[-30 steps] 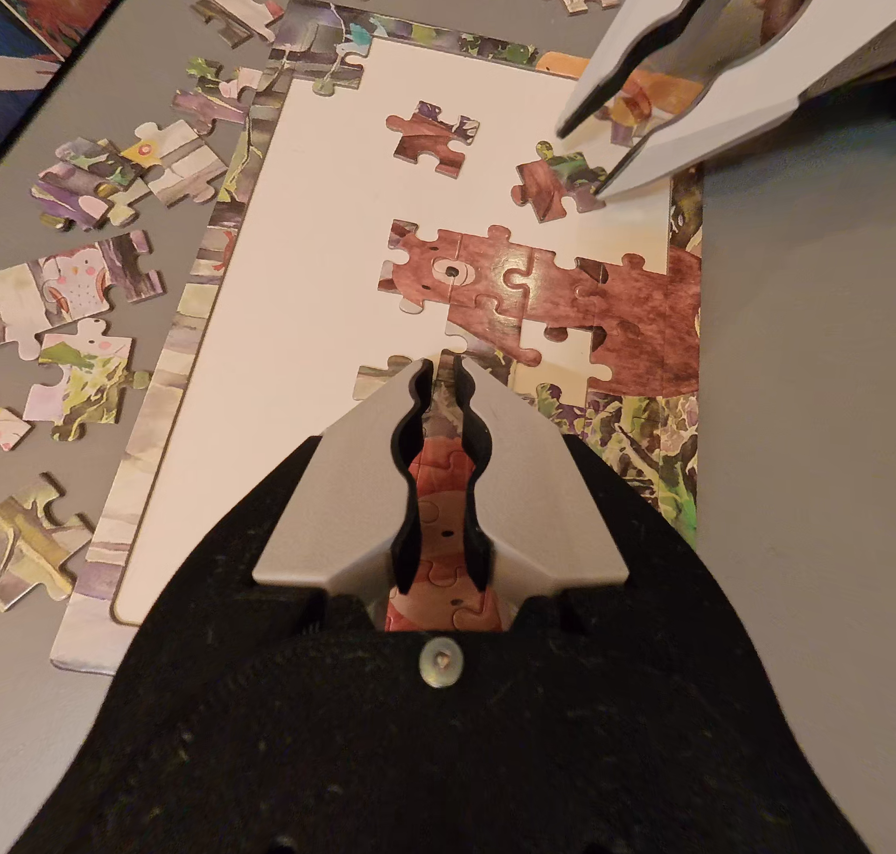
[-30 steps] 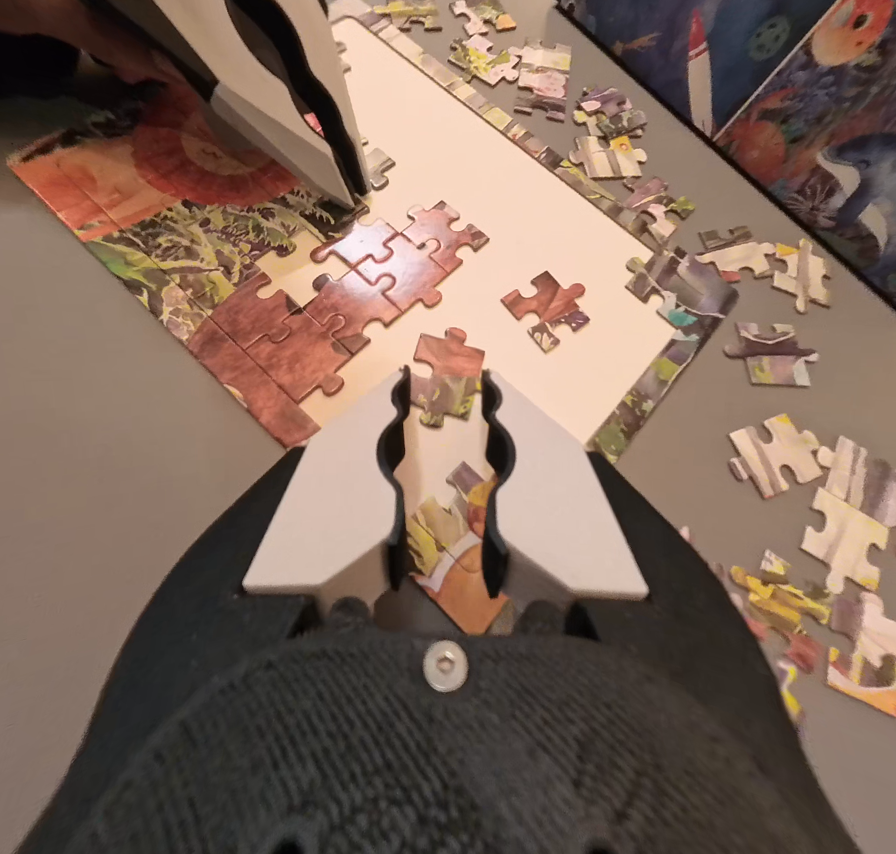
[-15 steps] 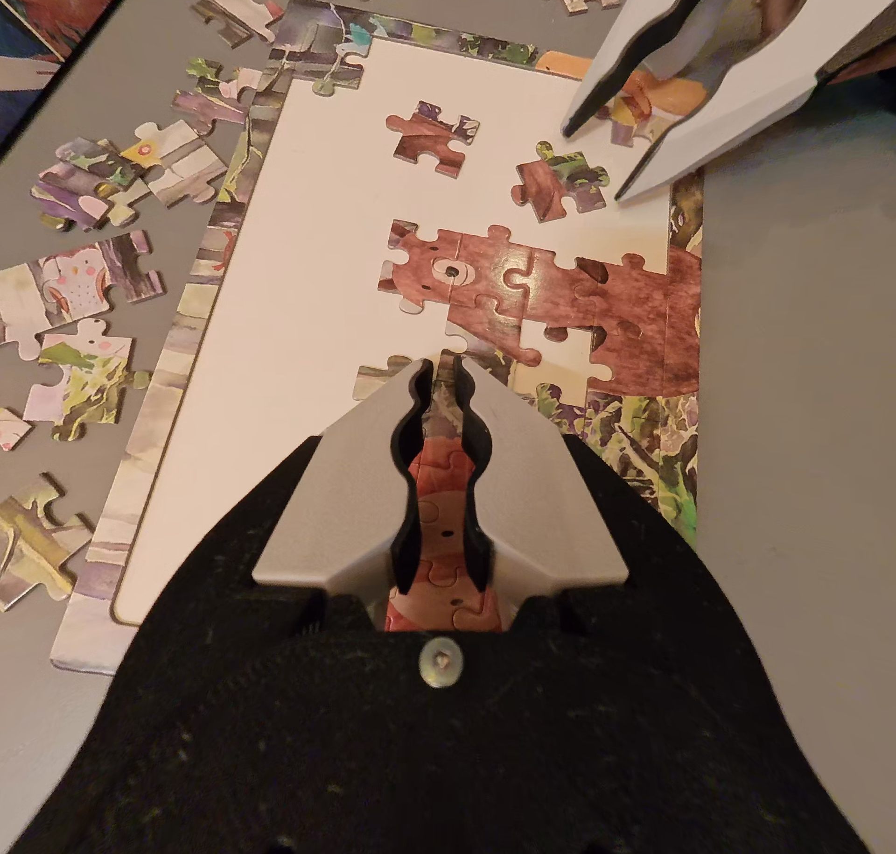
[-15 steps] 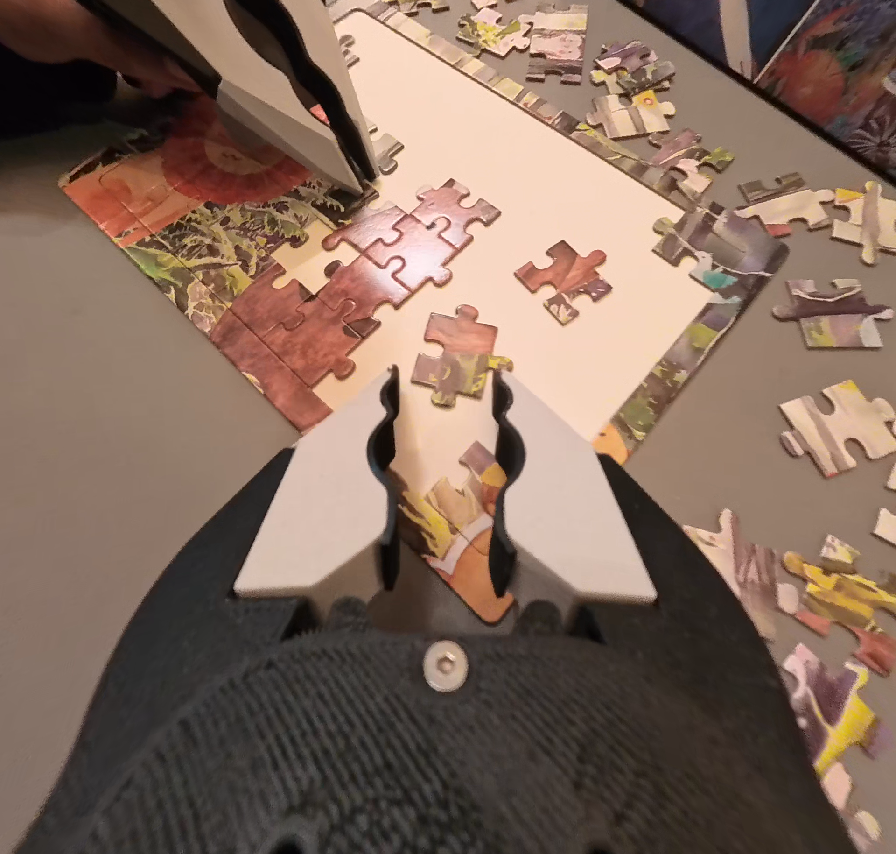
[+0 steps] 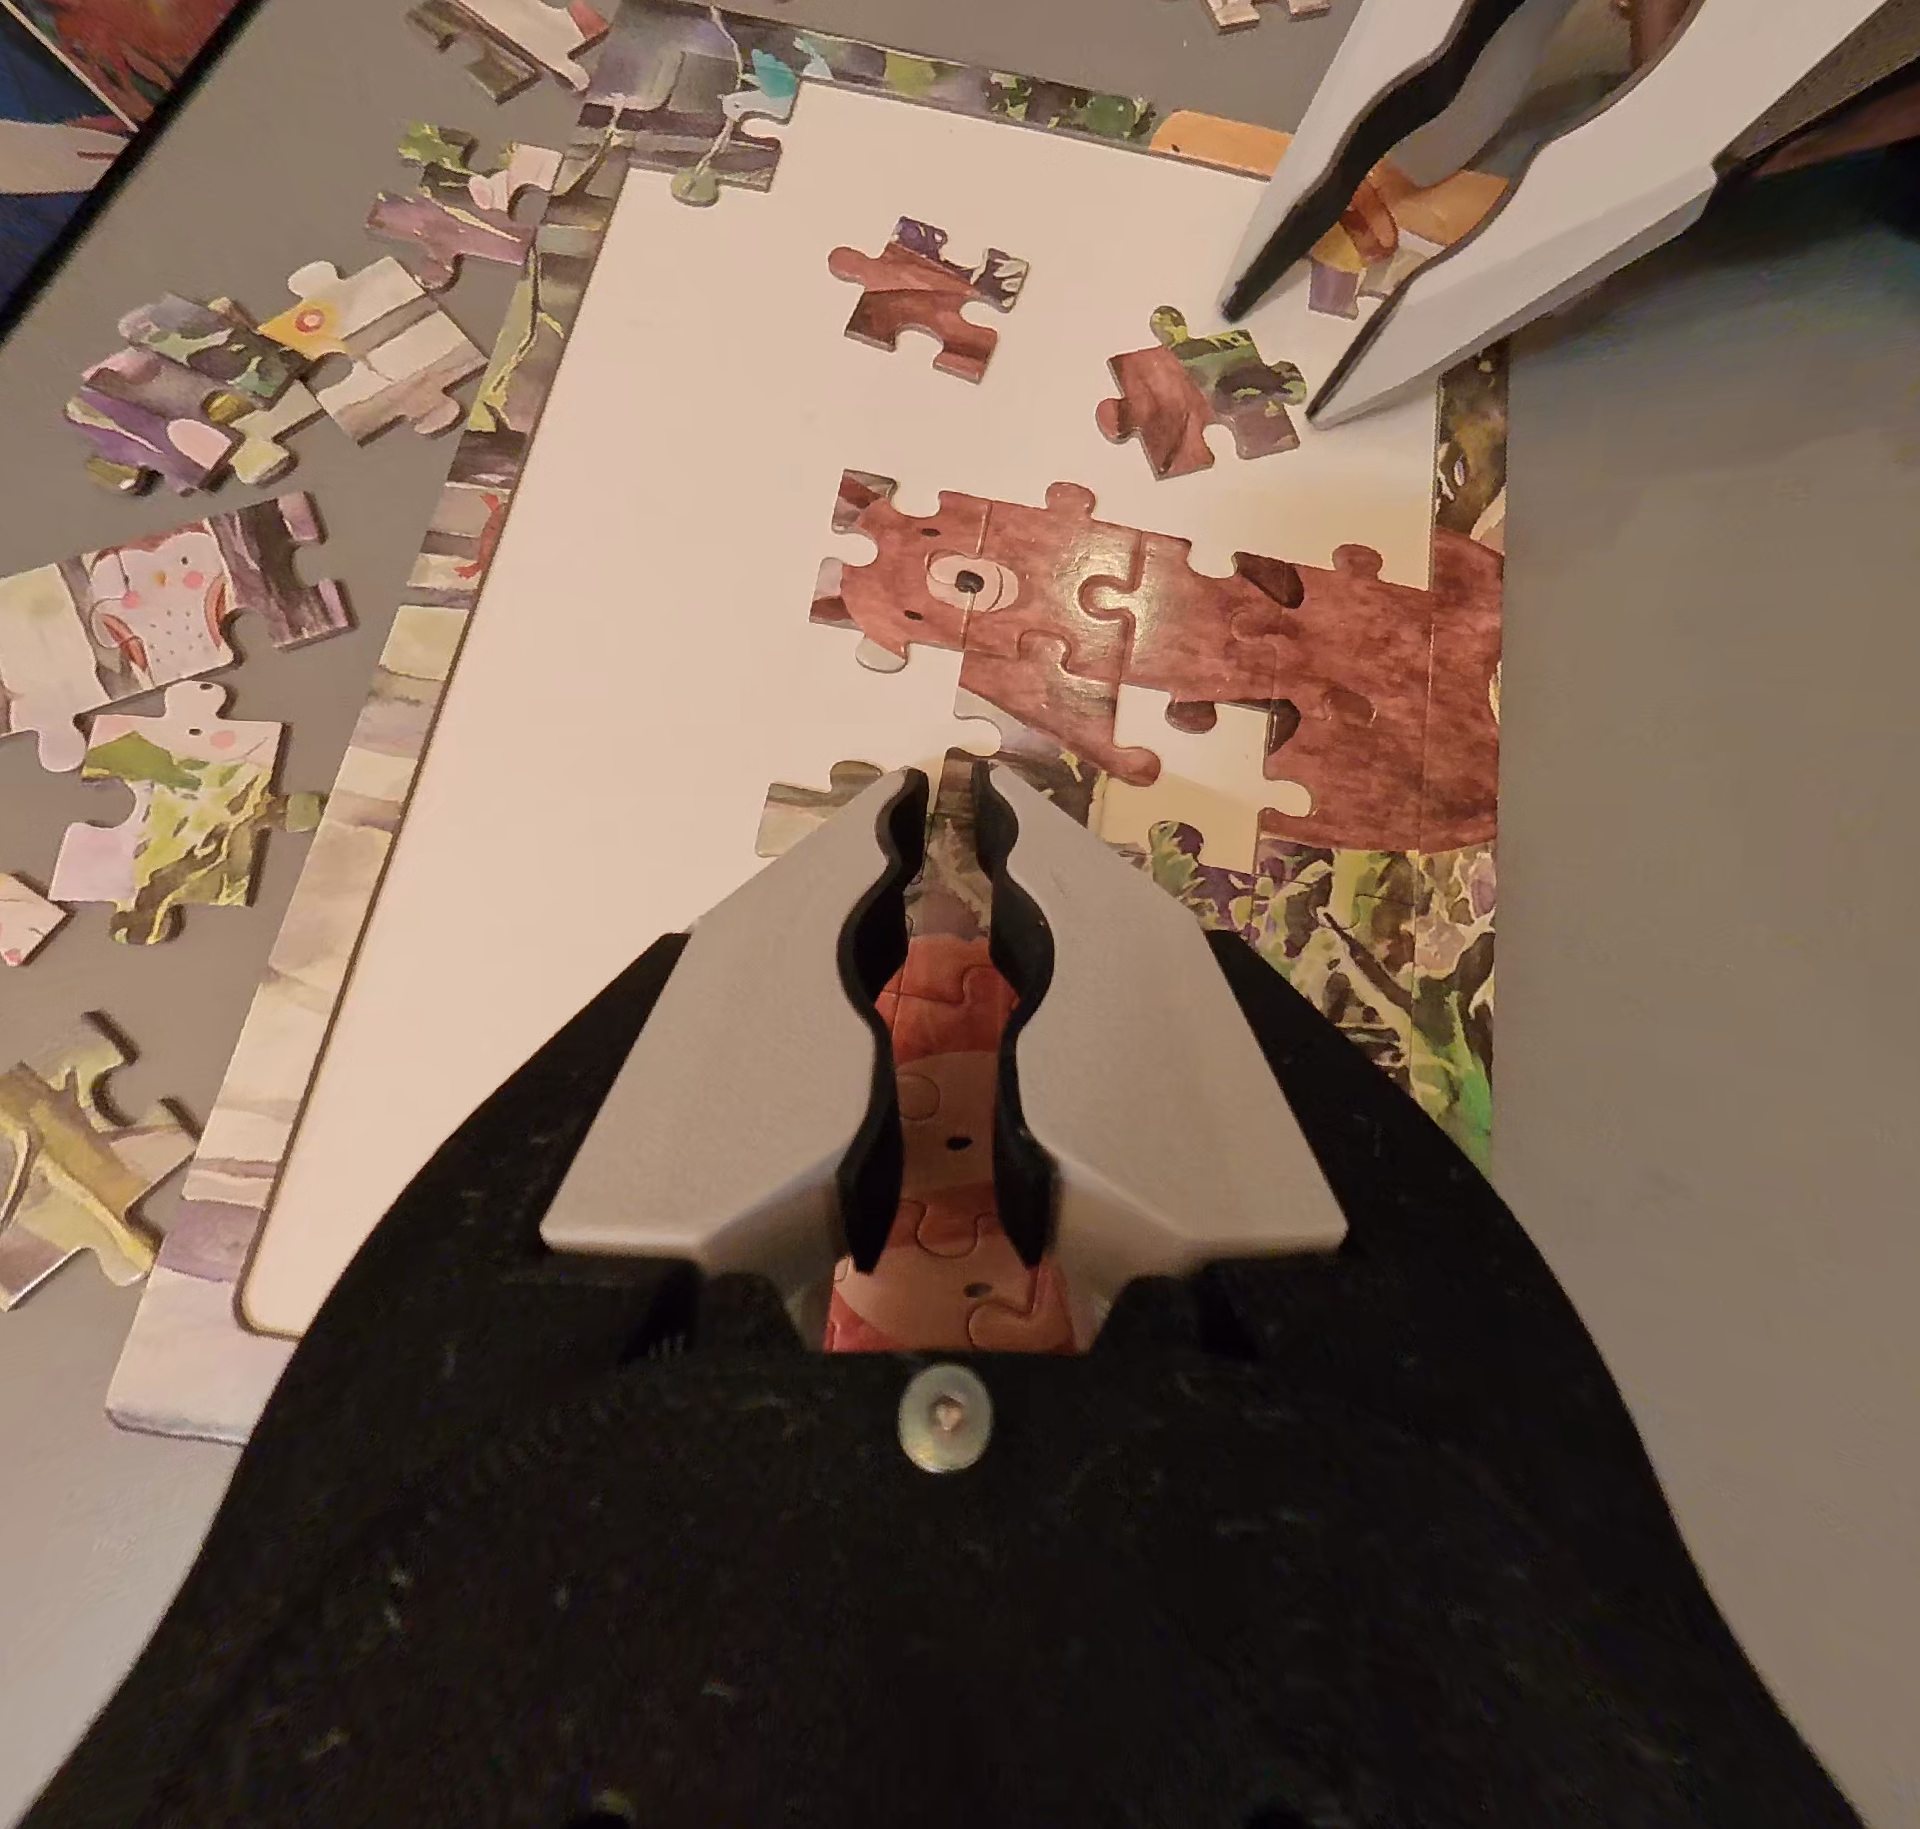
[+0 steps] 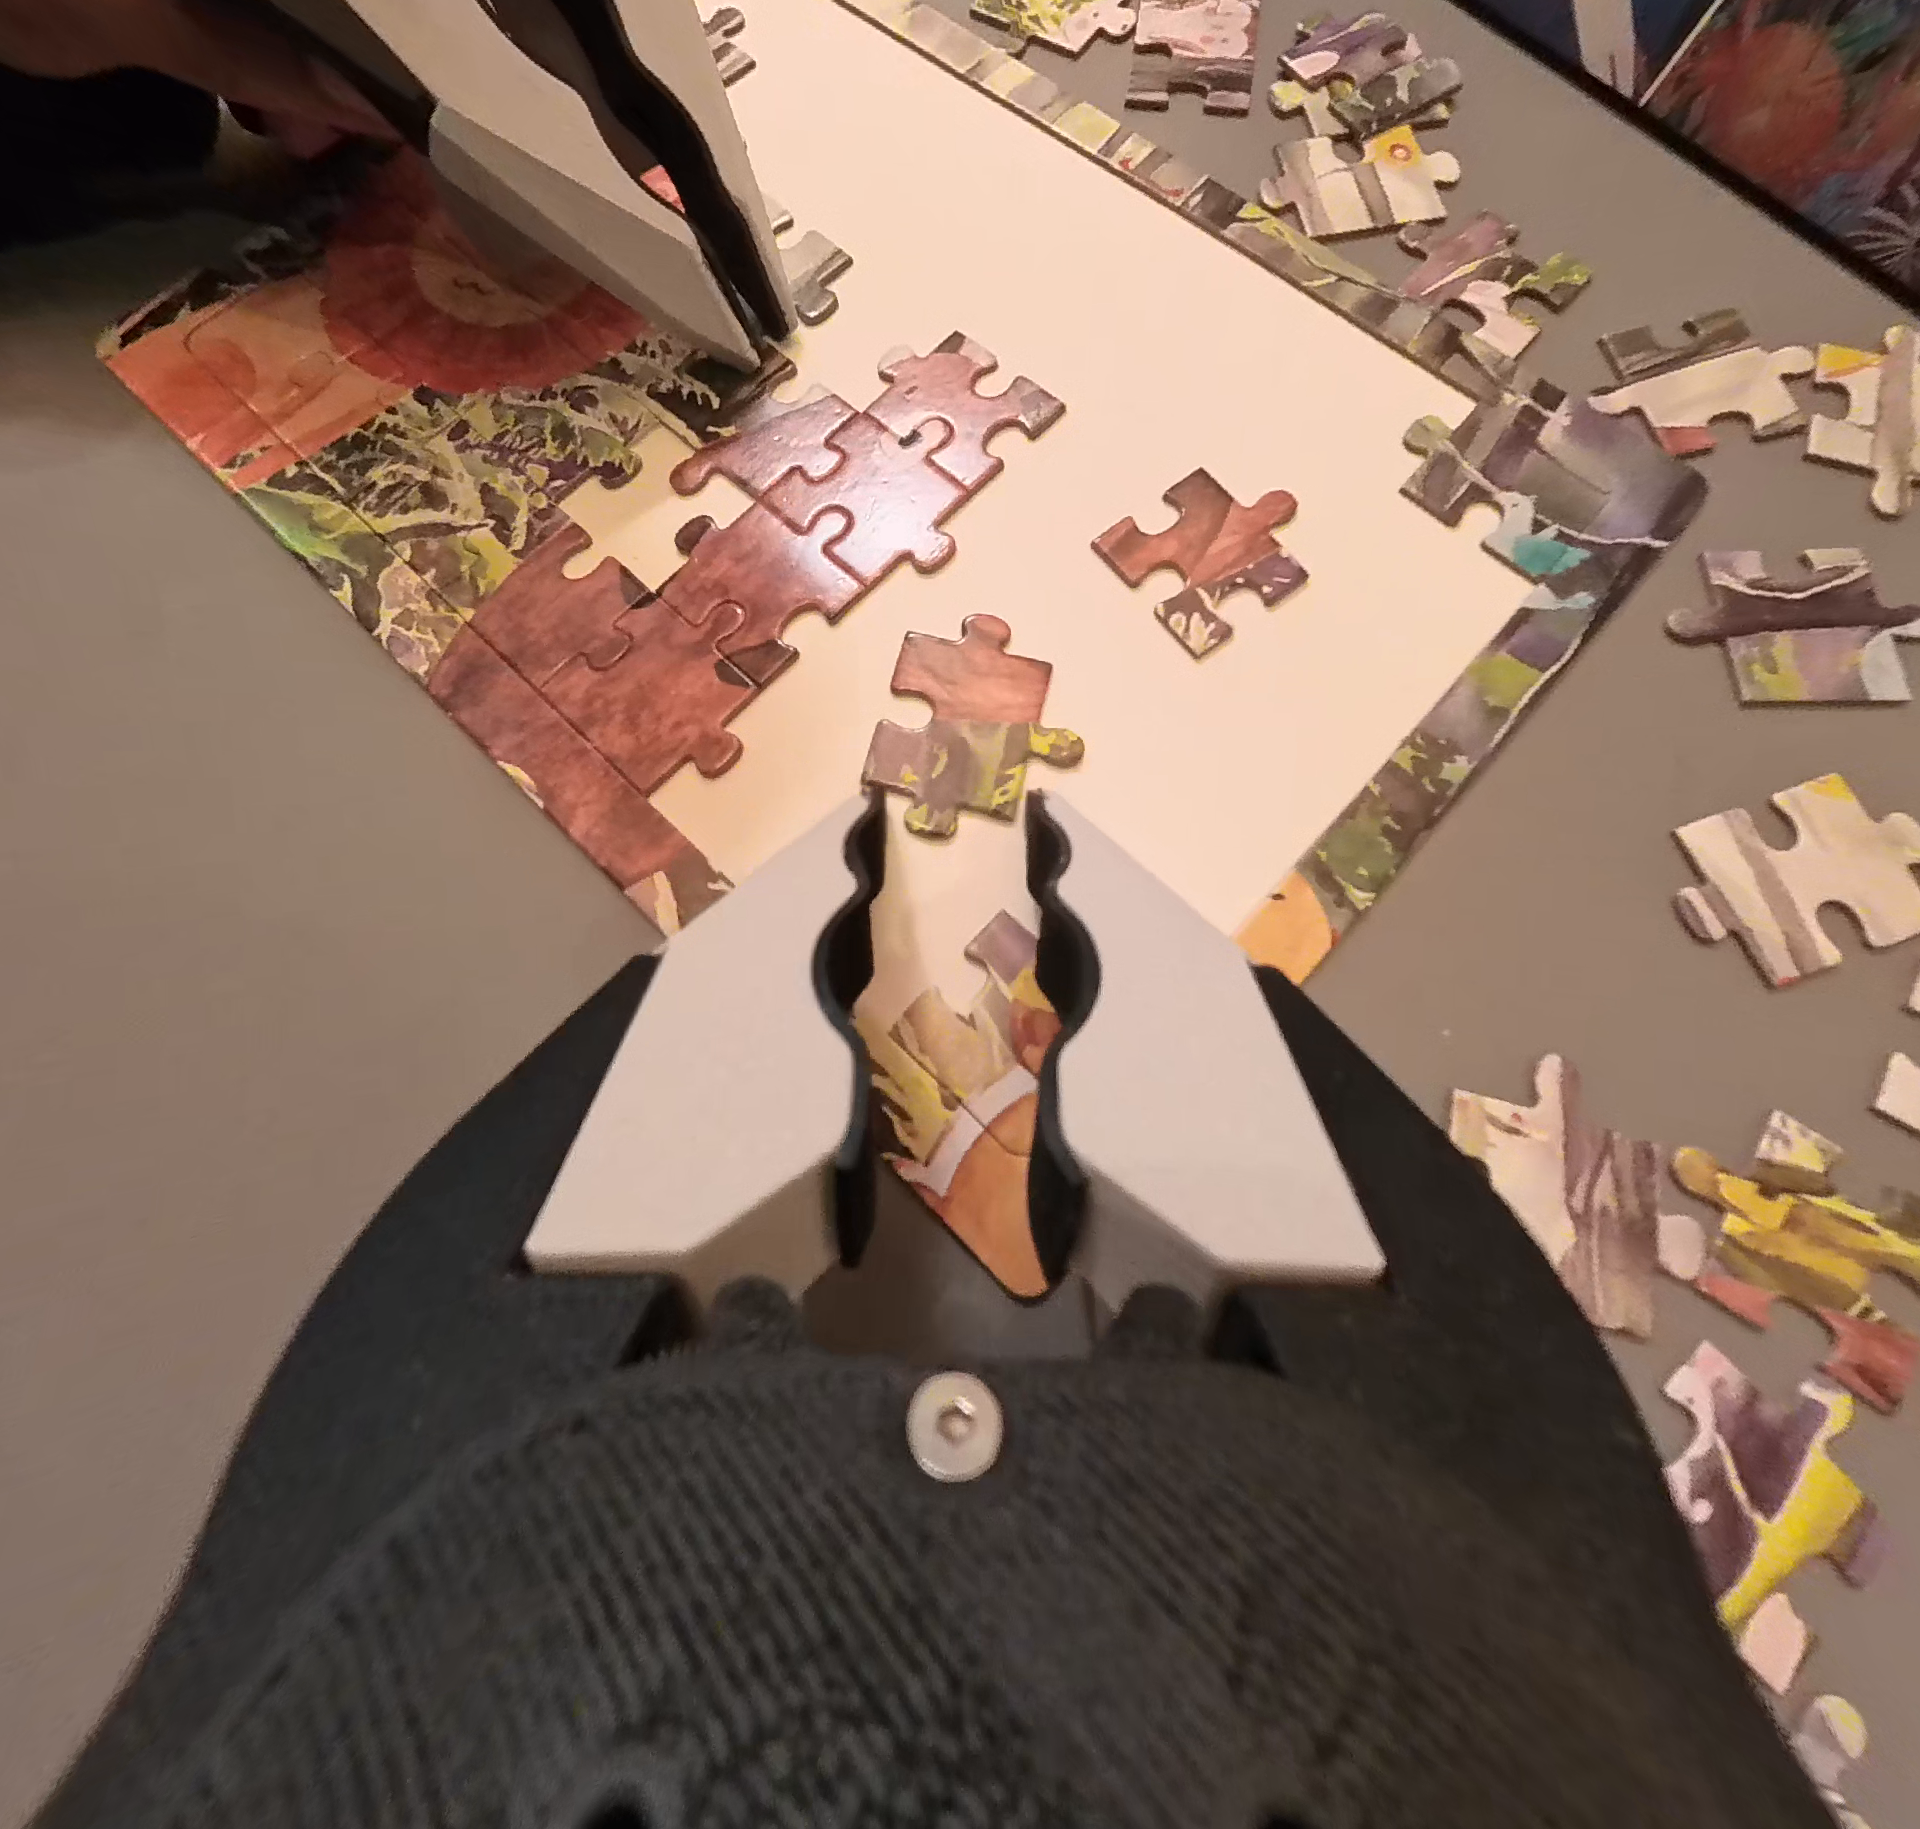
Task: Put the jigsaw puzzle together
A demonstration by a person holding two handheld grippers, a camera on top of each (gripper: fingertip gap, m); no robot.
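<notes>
The puzzle board (image 5: 644,532) has a white bare middle and a partly joined picture with a brown bear (image 5: 1143,626). My left gripper (image 5: 951,782) is shut and empty, its tips down on the joined leafy part; it also shows in the right wrist view (image 6: 764,351). My right gripper (image 6: 951,808) is open. A loose brown and green piece (image 6: 966,719) lies flat on the board, its near edge between the tips. The left wrist view shows that gripper (image 5: 1278,361) just right of that piece (image 5: 1205,397). A second loose brown piece (image 5: 930,299) lies farther along the board (image 6: 1205,558).
Several loose pieces lie on the grey table left of the board (image 5: 208,377), and on the right in the right wrist view (image 6: 1787,886). A colourful picture sheet (image 5: 104,3) lies at the table's far edge. A one-piece hole (image 5: 1195,751) shows below the bear. Left tips to right tips: about 12 centimeters.
My right gripper has turned and shifted slightly around the brown and green piece, which stays flat on the board. My left gripper has not moved.
</notes>
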